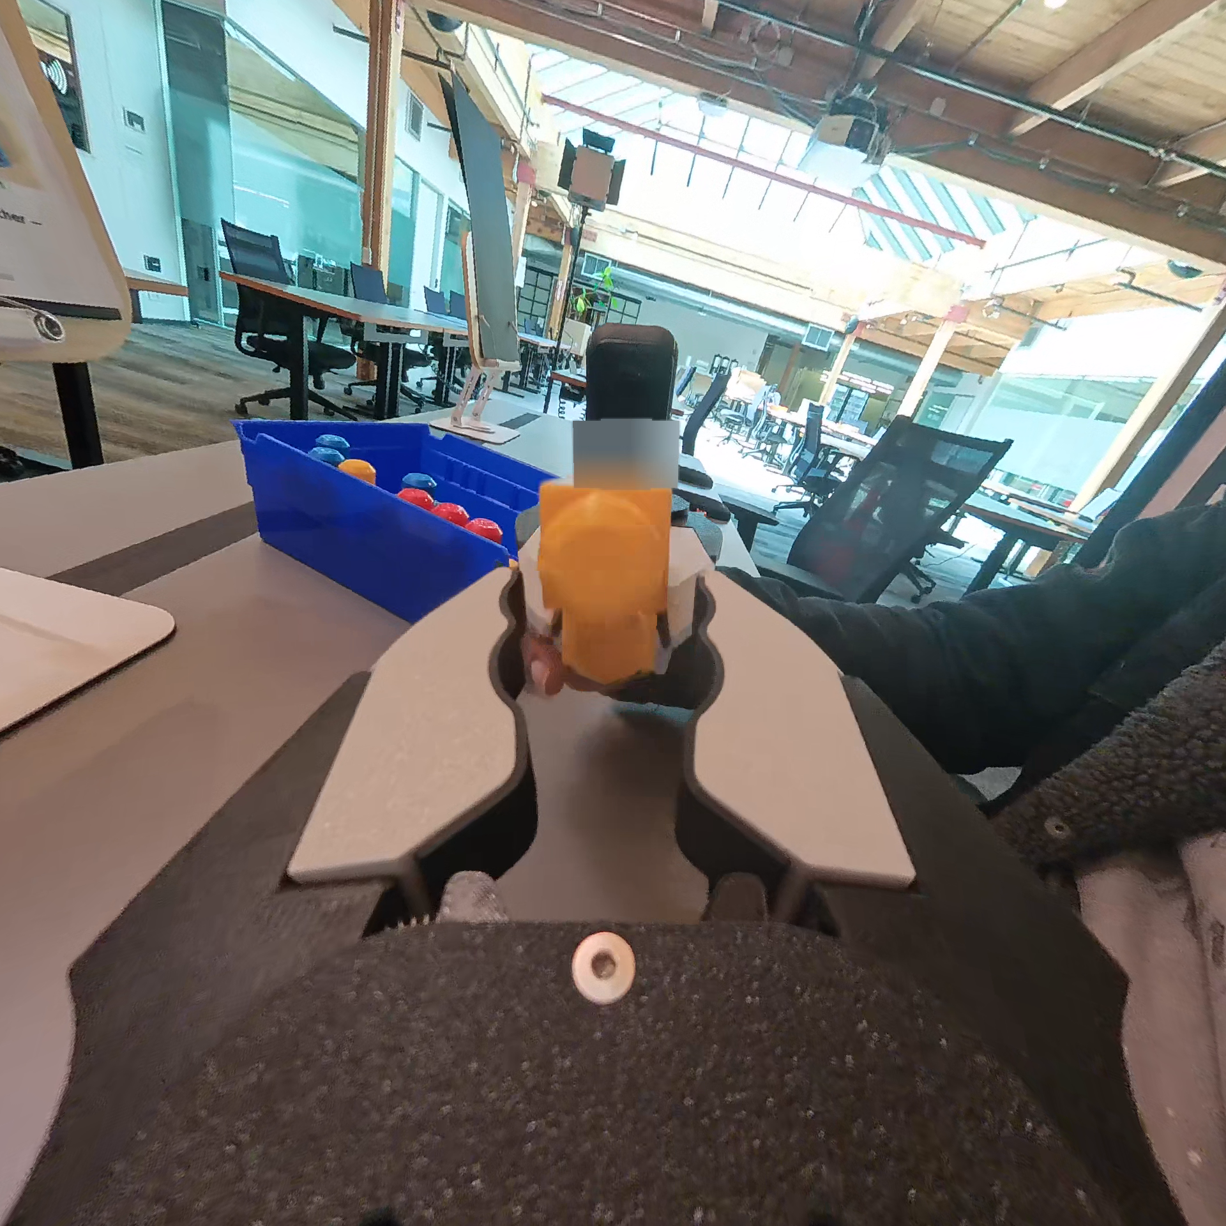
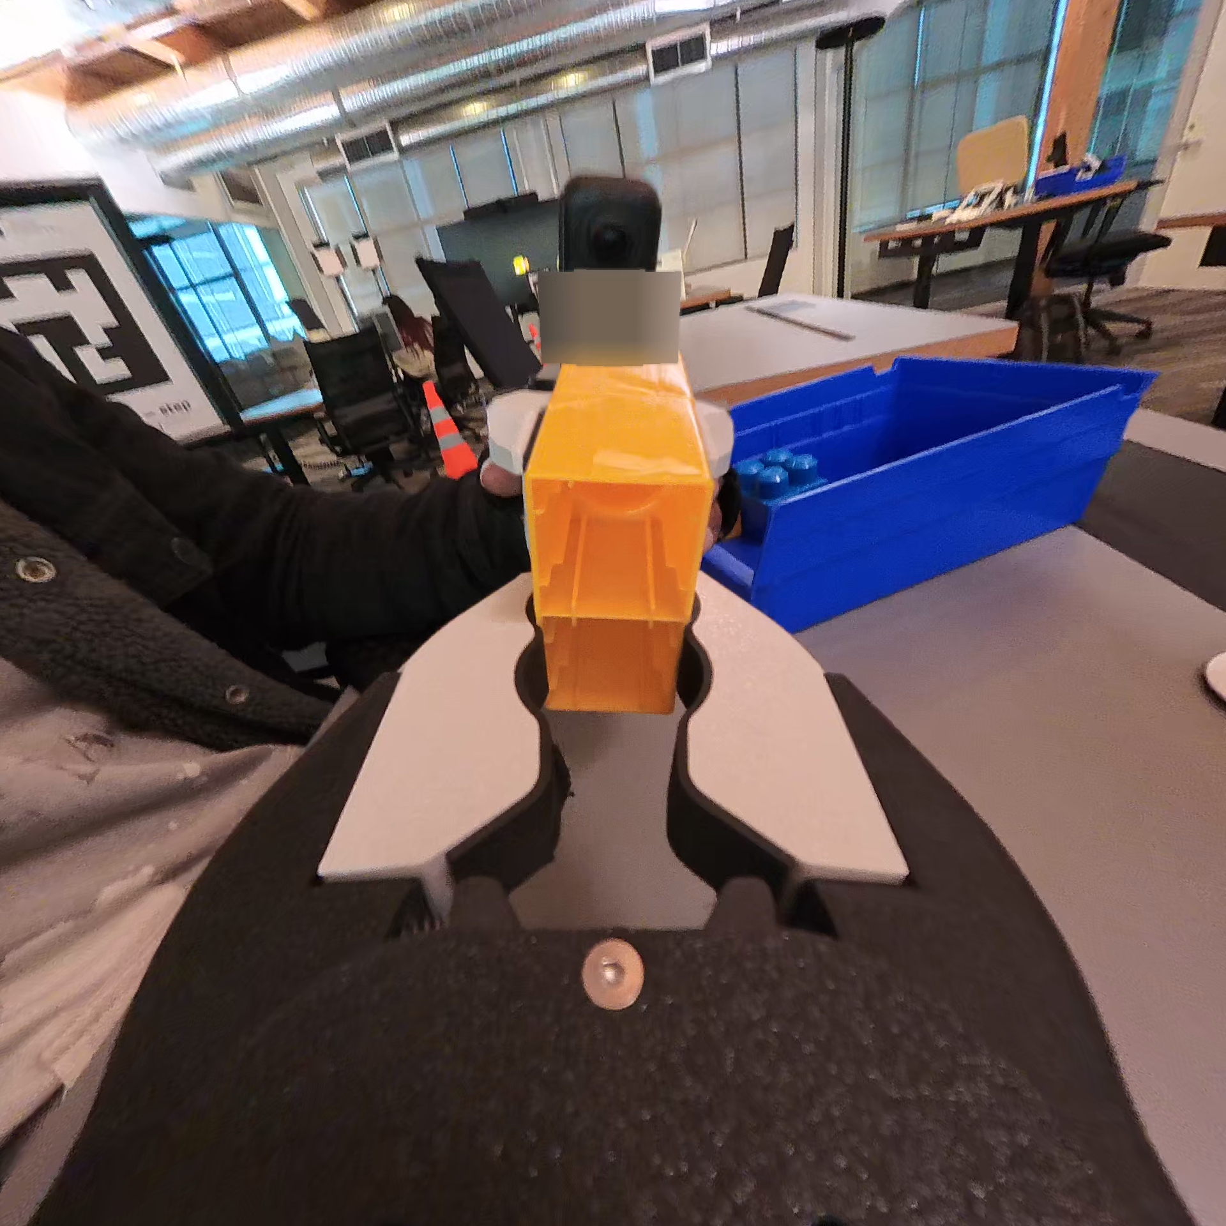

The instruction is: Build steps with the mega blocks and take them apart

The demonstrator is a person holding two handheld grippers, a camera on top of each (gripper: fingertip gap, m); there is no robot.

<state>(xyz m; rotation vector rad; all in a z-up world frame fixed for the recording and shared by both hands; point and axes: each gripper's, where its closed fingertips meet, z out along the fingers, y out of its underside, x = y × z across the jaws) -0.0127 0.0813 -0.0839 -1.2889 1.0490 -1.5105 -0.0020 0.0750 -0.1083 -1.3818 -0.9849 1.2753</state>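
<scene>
- Two sets of tongs face each other above a smooth grey bench (image 1: 219, 637), both gripping one joined piece of orange mega blocks (image 1: 600, 584) held in the air between them.
- In the left wrist view, the left tongs (image 1: 605, 653) have pale grey fingertips (image 1: 451, 696) on matt black bodies; they pinch the near end of the orange piece, whose round studs point at the camera.
- Behind it, the right tongs (image 1: 677, 584) clamp the far end of the same piece, a black camera mounted above them.
- To the left stands a glossy blue plastic bin (image 1: 371, 550) on the bench, with blue, red and orange block studs showing inside.
- In the right wrist view, the right tongs (image 2: 613, 653) pinch the orange blocks (image 2: 617, 550) at their hollow, ribbed underside; the plastic is shiny and square-edged.
- The left tongs (image 2: 610, 438) grip the far end.
- At the right, the blue bin (image 2: 962, 504) holds a blue studded block (image 2: 776, 474).
</scene>
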